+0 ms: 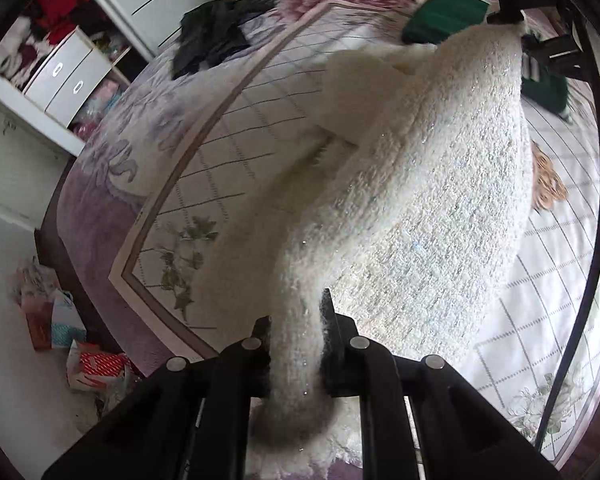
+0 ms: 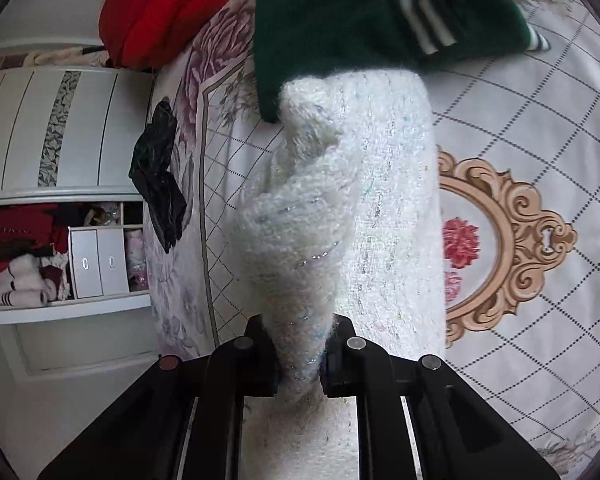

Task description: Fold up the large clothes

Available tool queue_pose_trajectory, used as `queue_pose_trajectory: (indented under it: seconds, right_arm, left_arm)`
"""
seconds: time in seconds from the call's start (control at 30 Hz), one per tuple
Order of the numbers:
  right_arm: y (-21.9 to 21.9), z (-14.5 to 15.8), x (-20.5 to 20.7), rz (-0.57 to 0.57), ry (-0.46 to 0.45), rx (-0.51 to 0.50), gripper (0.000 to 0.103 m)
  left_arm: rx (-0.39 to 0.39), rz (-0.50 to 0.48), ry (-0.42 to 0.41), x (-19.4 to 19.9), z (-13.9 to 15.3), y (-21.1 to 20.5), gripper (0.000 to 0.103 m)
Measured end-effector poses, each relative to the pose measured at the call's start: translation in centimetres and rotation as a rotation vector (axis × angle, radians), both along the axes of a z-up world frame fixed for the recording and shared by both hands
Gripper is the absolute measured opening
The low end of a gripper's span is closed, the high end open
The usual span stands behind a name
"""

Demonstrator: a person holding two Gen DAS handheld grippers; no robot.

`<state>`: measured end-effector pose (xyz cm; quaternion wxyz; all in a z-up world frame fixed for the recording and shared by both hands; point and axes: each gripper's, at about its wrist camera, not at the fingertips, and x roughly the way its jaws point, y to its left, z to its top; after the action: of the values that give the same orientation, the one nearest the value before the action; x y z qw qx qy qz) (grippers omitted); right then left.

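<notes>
Left wrist view: the left gripper is clamped on a bunched edge of the white fuzzy sweater, which stretches away from its jaws, lifted off the bedspread, to the right gripper far ahead, pinching the other end. In the right wrist view, the right gripper squeezes a twisted roll of the same knit. Beyond its jaws lies a green sweater, further still a red garment. The twisted bunch may slip free under tension, or the fold may land crooked. No readable writing or labels show.
</notes>
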<state>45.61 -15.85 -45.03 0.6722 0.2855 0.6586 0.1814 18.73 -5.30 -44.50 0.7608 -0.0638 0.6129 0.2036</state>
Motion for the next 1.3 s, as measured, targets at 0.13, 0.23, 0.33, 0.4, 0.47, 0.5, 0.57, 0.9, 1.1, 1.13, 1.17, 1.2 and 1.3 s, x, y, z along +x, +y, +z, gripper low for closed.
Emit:
queue_pose_trajectory:
  seconds: [0.13,0.23,0.33,0.4,0.47,0.5,0.57,0.9,1.1,1.13,1.17,1.2,1.3]
  right_arm:
    - [7.9,0.0,0.2,0.060,0.002,-0.059,0.015]
    - [14.4,-1.2,0.4,0.122,0.001,-0.115,0.015]
    - [19.6,-3.2,0.4,0.178,0.006,-0.186,0.014]
    - [22.6,-5.2,0.3,0.220,0.014,-0.274,0.015]
    - [24.3,-7.5,0.4,0.260,0.049,-0.344,0.018]
    - [24.9,-8.8,0.6,0.285,0.073,-0.380,0.020]
    - [25.9,-9.7,0.3,0.298,0.088,-0.405,0.032]
    - [25.1,-4.2,-2.8,0.335,0.010,-0.352,0.075]
    - [17.0,0.7,-9.4,0.327,-0.020,-0.312,0.082]
    - [15.3,0.9,-10.9,0.325,-0.012,-0.313,0.082]
    - [13.5,1.0,-12.7,0.322,0.000,-0.323,0.082]
    - [11.7,0.9,-14.6,0.325,0.015,-0.335,0.082]
    - [7.5,-1.3,-20.6,0.306,0.119,-0.349,0.082]
  left_arm:
    - [-0.047,0.061,0.010,-0.5,-1.3,5.3,0.010]
    - [-0.092,0.105,0.028,-0.4,-3.3,8.7,0.013]
    - [-0.151,0.125,0.060,-0.3,-6.3,11.4,0.019]
    - [-0.227,0.123,0.106,-0.1,-9.2,12.8,0.026]
    - [-0.301,0.127,0.142,-0.2,-11.5,14.2,0.032]
    - [-0.325,0.135,0.138,-0.3,-12.1,14.9,0.040]
    - [-0.351,0.153,0.139,-0.6,-12.6,16.2,0.060]
    - [-0.372,0.163,0.137,-2.4,-9.6,18.5,0.085]
    - [-0.385,0.144,0.127,-3.9,-6.5,18.4,0.091]
    - [-0.383,0.135,0.130,-4.7,-6.2,18.1,0.091]
    - [-0.375,0.124,0.137,-4.9,-6.0,17.9,0.092]
    - [-0.361,0.113,0.148,-5.4,-5.9,17.4,0.092]
    - [-0.334,0.090,0.197,-5.2,-6.5,16.9,0.092]
